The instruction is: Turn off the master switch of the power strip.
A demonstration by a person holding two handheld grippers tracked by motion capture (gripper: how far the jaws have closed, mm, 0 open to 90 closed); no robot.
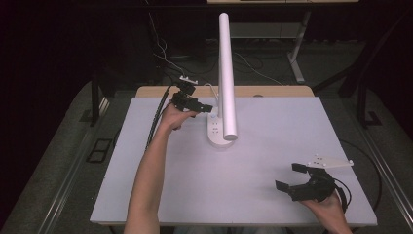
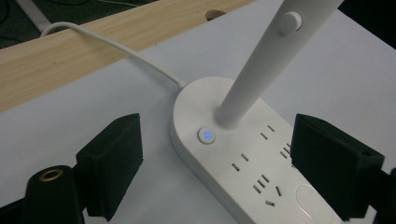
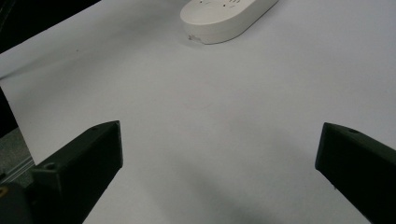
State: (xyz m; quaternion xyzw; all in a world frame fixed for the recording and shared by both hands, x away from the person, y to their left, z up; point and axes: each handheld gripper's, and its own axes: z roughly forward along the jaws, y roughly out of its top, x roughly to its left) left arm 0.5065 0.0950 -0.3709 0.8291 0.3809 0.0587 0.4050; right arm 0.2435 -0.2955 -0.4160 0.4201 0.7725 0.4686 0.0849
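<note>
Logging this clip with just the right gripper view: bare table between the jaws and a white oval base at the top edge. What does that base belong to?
Observer: It is the foot of a tall white desk lamp, standing mid-table in the high view.
Reviewer: Any sign that it has power?
Observer: Yes. A round button on the base glows blue in the left gripper view.
Reviewer: Where is the other hand?
Observer: The left hand-held gripper is at the far end of the lamp's base. Its jaws are open, and its own view shows the button end between them.
</note>
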